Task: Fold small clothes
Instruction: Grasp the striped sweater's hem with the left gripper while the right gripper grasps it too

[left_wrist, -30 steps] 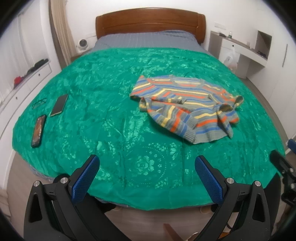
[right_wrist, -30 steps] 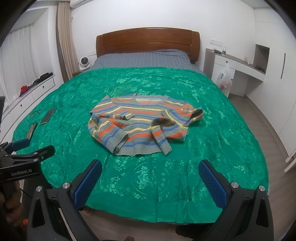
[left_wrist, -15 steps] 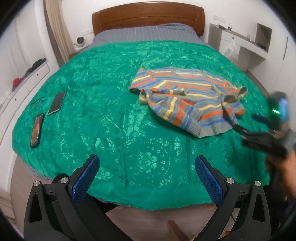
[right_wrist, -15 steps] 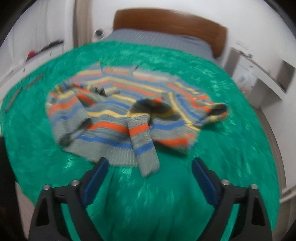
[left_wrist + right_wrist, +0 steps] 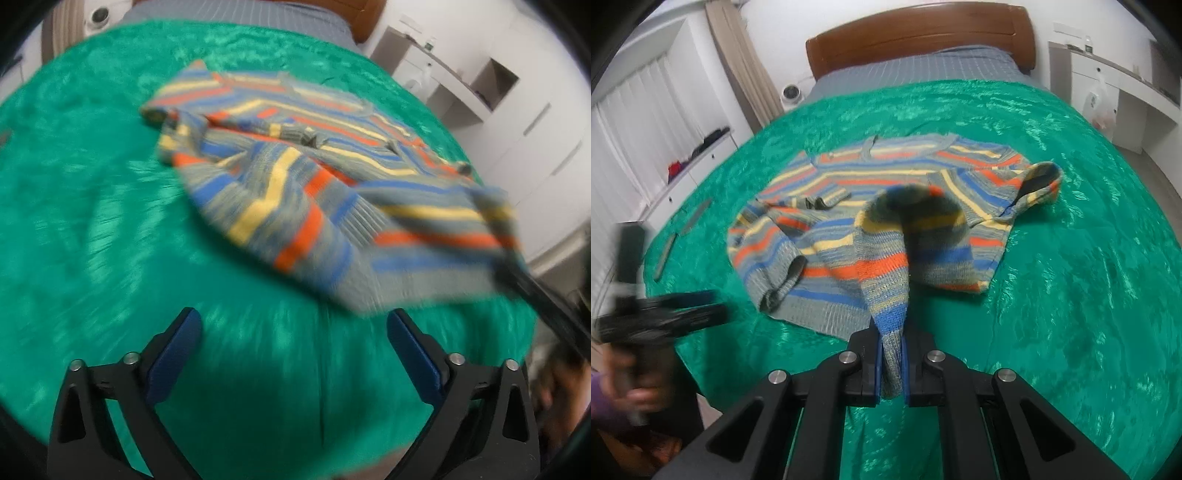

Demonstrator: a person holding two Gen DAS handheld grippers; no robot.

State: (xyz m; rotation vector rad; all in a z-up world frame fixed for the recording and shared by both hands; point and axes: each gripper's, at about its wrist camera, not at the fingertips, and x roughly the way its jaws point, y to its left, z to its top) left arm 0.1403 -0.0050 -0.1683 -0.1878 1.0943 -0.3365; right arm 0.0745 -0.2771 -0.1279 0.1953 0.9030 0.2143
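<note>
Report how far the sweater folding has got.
Barely begun. Nothing is folded: the striped knit sweater lies crumpled on the green bedspread. In hand: the right gripper is shut on a sleeve end, lifting it; the left gripper is open over the bedspread. Left: spreading flat and every fold.

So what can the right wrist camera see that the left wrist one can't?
Only the right wrist view shows the right gripper shut on a sleeve of the sweater, plus the whole headboard and two dark flat items near the bed's left edge. Only the left wrist view shows the left gripper open and empty. Both show the sweater on the green bedspread.
</note>
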